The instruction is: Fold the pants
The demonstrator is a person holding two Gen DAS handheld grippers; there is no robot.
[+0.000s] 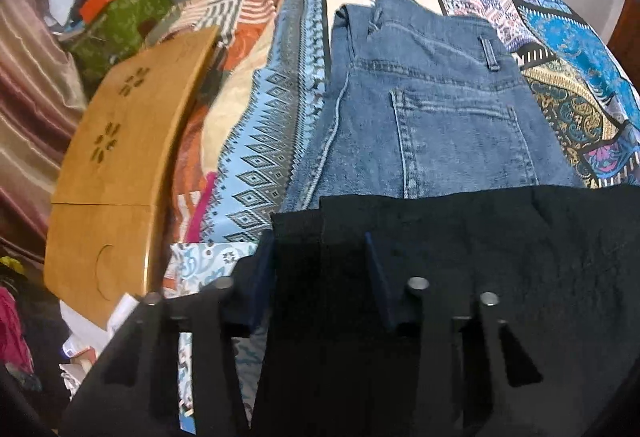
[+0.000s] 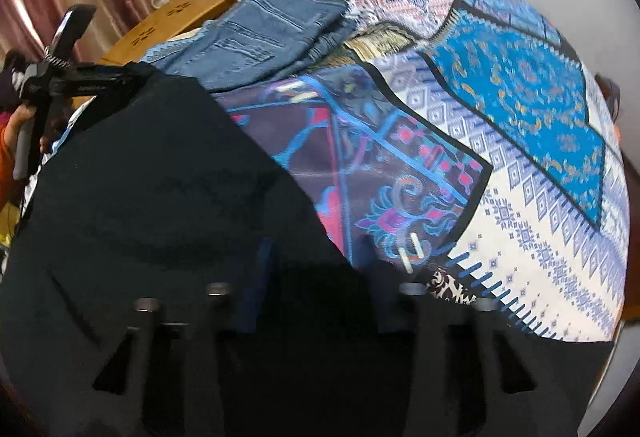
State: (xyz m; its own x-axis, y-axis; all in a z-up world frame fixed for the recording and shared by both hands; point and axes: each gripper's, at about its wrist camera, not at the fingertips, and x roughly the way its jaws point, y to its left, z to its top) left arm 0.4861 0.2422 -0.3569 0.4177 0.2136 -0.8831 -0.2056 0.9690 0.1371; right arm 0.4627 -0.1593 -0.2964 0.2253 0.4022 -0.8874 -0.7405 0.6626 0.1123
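Note:
Black pants [image 1: 500, 257] lie on a patterned bedspread [image 1: 272, 141] and fill the lower part of both views. In the left wrist view my left gripper [image 1: 320, 277] has its blue-padded fingers [image 1: 378, 277] apart, with black cloth between them. In the right wrist view the black pants [image 2: 160, 197] drape over and between my right gripper [image 2: 316, 277]; its fingers also stand apart around the cloth. The left gripper [image 2: 76, 81] shows at the far left edge of the pants. Folded blue jeans [image 1: 424, 109] lie beyond, also in the right wrist view [image 2: 260, 37].
A wooden lap table [image 1: 116, 165] stands left of the bed, with a green box [image 1: 120, 25] and clutter behind it. A striped curtain [image 1: 28, 77] hangs at the left. The bedspread [image 2: 520, 157] stretches to the right.

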